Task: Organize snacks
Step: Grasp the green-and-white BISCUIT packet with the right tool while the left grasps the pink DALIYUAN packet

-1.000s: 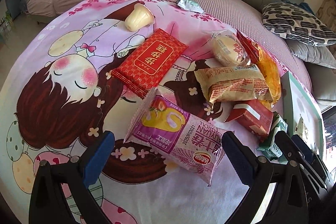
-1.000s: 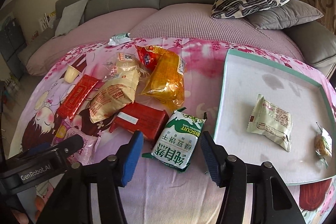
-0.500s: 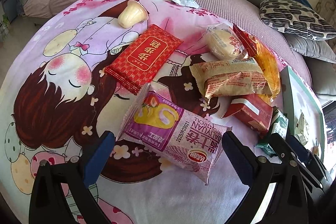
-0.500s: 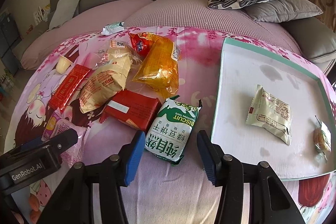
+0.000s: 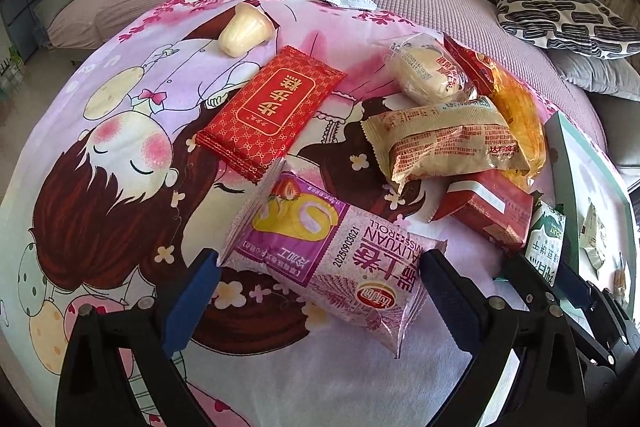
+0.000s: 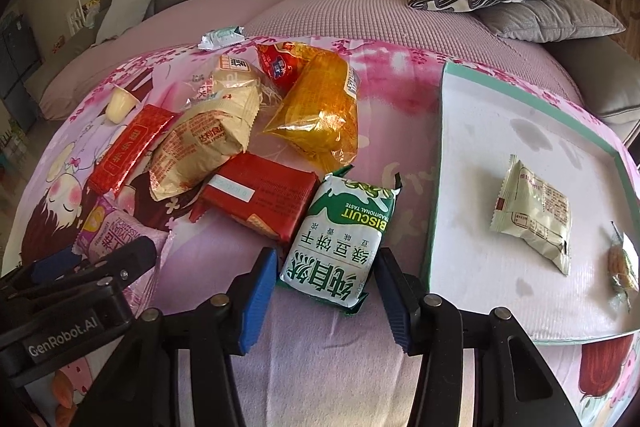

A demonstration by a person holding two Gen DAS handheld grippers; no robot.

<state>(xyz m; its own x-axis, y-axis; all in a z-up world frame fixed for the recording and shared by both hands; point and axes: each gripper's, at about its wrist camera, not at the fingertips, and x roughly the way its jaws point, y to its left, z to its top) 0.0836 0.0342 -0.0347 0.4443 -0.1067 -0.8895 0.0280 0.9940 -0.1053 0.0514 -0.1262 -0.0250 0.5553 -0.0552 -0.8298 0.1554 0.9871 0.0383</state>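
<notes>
Snacks lie scattered on a cartoon blanket [image 5: 100, 155]. Right gripper [image 6: 326, 291], jaws just closing, brackets the green biscuit pack [image 6: 340, 239], pads not visibly pressing; red pack [image 6: 260, 199] touches its left, tray [image 6: 436, 187] right. Left gripper [image 5: 320, 291], wide, straddles the pink roll pack [image 5: 332, 251].

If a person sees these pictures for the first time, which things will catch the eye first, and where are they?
A jumble of bright snack packs lies on the cartoon-printed blanket, the shiny red packet standing out near the middle. Nearest the cameras, the left gripper straddles the pink Swiss roll pack, and the right gripper, its fingers having just been closing, flanks the green biscuit pack. To the right sits a white tray holding only two small items.
</notes>
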